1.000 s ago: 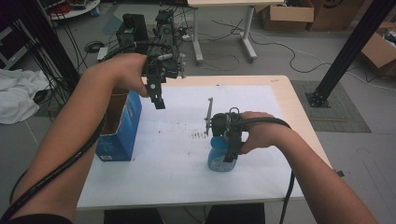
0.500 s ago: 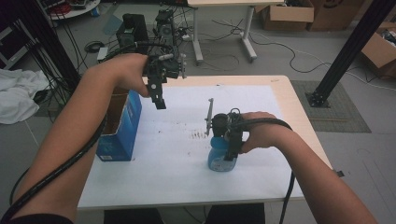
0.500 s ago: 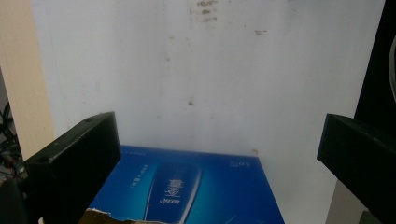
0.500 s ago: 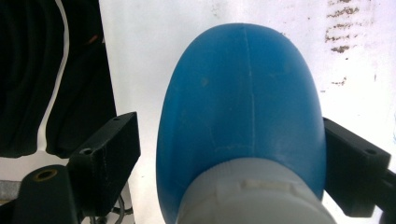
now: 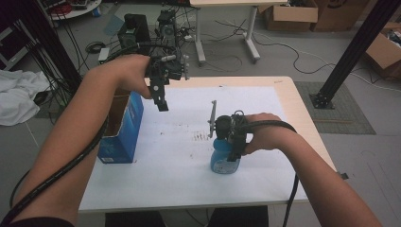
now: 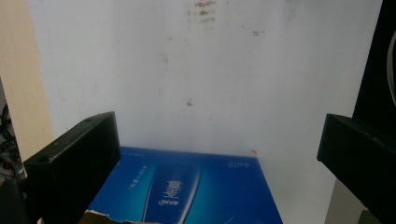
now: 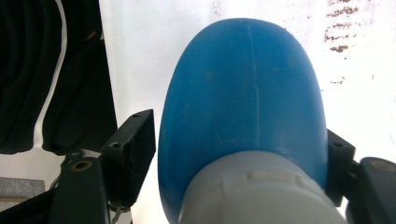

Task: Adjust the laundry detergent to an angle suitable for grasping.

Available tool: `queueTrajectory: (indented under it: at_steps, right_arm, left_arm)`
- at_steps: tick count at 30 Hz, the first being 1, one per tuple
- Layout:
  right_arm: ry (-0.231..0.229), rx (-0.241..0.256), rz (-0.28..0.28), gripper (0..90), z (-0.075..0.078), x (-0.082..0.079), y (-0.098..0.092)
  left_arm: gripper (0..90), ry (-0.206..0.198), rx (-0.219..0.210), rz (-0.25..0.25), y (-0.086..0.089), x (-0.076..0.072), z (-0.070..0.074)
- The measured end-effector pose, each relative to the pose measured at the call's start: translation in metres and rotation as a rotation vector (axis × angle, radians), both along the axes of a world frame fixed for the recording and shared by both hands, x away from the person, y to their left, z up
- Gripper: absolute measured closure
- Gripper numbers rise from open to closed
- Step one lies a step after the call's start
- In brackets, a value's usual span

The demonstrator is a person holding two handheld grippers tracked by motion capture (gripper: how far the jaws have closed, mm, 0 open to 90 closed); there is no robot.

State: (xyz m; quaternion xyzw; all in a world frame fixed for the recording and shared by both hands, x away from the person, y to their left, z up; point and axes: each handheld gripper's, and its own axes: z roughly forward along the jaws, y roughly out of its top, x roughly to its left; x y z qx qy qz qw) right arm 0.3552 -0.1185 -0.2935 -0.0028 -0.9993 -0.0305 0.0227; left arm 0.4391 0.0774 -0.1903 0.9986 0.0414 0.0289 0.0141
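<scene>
Blue box (image 6: 187,191), label unreadable

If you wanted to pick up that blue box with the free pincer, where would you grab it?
Probably by a long side wall, from above. The box stands upright at the table's left edge with its top torn open, so one jaw could go inside and one outside the thin wall. The left gripper hovers open beside it; its jaws look too narrow to span the whole box.

Wooden table (image 5: 302,118), a big white sheet (image 5: 179,156) spread over it, smudged dark near the middle. Blue box (image 5: 124,130) stands at nine o'clock on the sheet's edge, blue bottle (image 5: 224,160) around four o'clock.
</scene>
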Motion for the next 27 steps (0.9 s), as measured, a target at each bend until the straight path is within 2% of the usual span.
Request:
queueTrajectory:
  at_steps: [5, 27]
  right_arm:
    - [-0.010, -0.001, -0.001, 32.0, 0.0007, 0.0004, -0.0001]
    - [-0.027, 0.004, 0.004, 36.5, 0.0002, 0.0016, 0.0015]
  left_arm:
    - [0.0, -0.001, -0.001, 0.001, 0.0003, 0.0001, -0.0006]
    - [0.0, 0.001, -0.005, 0.007, 0.0033, 0.0019, -0.0034]
